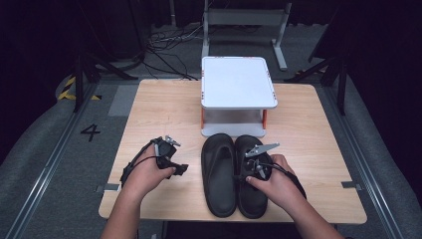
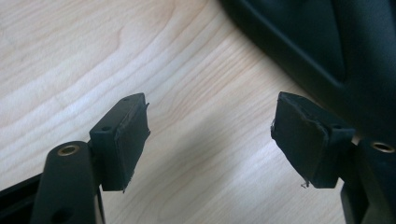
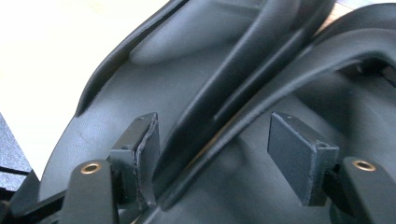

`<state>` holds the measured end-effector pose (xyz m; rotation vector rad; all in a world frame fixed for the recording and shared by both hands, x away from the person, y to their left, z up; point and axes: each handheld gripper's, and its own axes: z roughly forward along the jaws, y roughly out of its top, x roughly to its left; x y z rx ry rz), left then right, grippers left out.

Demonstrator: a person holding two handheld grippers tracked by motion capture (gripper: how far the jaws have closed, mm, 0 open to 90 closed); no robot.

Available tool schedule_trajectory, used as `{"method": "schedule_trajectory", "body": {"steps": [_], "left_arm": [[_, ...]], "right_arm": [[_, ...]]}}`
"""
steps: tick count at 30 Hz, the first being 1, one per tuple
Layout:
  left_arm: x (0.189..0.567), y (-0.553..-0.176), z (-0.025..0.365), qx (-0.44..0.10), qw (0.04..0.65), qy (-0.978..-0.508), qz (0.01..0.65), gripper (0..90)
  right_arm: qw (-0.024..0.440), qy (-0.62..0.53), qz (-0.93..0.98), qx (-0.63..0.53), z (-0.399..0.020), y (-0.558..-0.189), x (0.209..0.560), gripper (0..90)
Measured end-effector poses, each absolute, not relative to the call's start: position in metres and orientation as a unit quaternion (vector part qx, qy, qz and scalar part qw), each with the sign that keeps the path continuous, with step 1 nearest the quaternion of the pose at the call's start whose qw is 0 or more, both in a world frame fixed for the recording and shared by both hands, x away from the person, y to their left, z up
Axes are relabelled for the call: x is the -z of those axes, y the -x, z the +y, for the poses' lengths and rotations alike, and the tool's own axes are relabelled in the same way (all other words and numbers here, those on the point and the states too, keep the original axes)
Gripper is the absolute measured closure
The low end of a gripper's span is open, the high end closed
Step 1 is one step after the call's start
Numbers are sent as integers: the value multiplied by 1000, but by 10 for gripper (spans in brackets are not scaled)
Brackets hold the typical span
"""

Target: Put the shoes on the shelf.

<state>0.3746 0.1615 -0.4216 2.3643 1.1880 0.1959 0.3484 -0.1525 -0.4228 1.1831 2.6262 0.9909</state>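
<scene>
Two black sandals lie side by side on the wooden table, touching along their inner edges. The left sandal and the right sandal both run long from the near edge of the table toward the far side. Their far ends point at the white stand, which sits just past them in the middle of the table. I cannot tell which end is the toe.

The right gripper is held in the person's right hand, low over the right sandal. In the right gripper view, the right gripper has its jaws apart, one on each side of the two raised inner edges where the sandals meet. The jaws are not squeezing them.

The left gripper is in the left hand, just to the left of the left sandal. Its jaws are wide apart over bare wood, holding nothing. In the left gripper view, the rim of a sandal shows beside the far jaw.
</scene>
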Motion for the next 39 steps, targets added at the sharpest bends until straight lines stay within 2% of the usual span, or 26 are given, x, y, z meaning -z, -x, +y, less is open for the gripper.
{"method": "schedule_trajectory", "body": {"steps": [10,15,21,22,26,28,29,30,33,34,36,39], "left_arm": [[422,-370,169,-75,239,-861,442,272],[423,-373,168,-74,240,-861,442,271],[422,-377,163,-71,243,-865,434,270],[422,-378,162,-70,244,-865,432,270],[422,-381,158,-67,243,-868,428,269],[422,-382,158,-65,242,-869,426,269],[422,-382,157,-65,243,-869,426,269],[422,-383,157,-67,241,-870,426,269],[422,-385,156,-69,242,-870,425,270],[422,-385,156,-69,242,-870,425,271],[420,-386,157,-72,243,-868,426,272],[417,-387,158,-78,251,-865,428,275]], "right_arm": [[59,-387,867,-309,-140,-355,437,312],[97,-342,884,-305,-130,-348,448,150],[111,-339,879,-318,-131,-344,451,153],[112,-340,878,-319,-131,-344,451,165],[109,-369,866,-320,-134,-344,446,336],[103,-376,863,-321,-135,-345,445,349],[100,-377,863,-320,-136,-345,445,393],[101,-383,862,-317,-136,-345,443,525],[93,-383,863,-315,-139,-345,439,714],[93,-383,863,-315,-139,-345,439,714],[95,-378,863,-323,-142,-345,439,770],[98,-365,865,-332,-145,-345,433,776]]}}
